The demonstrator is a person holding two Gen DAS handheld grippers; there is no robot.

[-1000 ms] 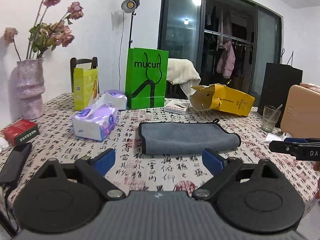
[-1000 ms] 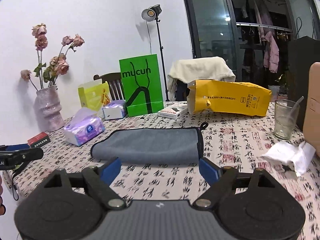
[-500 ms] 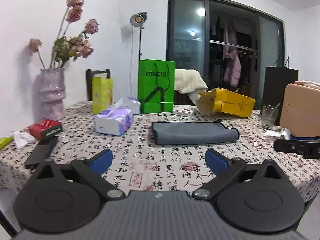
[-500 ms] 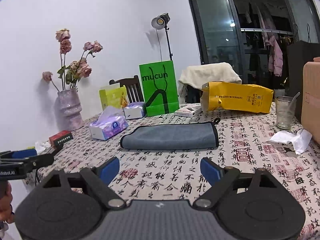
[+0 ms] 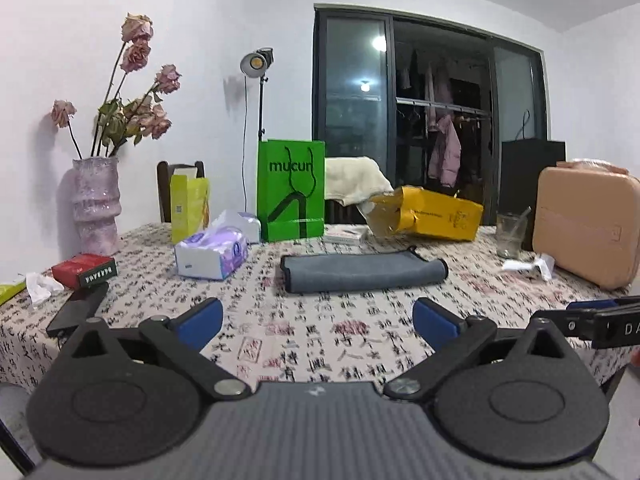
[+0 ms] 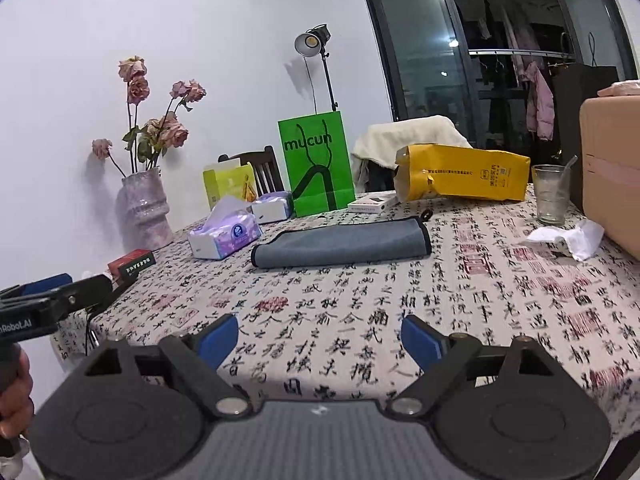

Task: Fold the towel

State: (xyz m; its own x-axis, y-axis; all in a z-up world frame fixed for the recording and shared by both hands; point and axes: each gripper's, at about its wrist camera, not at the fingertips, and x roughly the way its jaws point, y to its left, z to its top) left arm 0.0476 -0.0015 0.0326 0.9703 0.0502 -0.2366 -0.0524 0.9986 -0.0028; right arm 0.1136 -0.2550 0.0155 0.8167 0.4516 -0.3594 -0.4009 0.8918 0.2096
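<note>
Item: grey towel [image 5: 363, 271], folded flat, now well ahead of my left gripper [image 5: 317, 321] and right gripper [image 6: 319, 338], both withdrawn, wide open, empty; fold likely complete.

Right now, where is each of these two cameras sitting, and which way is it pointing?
Left wrist: on the left gripper, near the table's front edge, facing the folded grey towel; its open blue fingers show, the right gripper at right.
Right wrist: on the right gripper, angled from the right; its open fingers, the left gripper and a hand show.
Shared: towel, green mucun bag, tissue pack.
</note>
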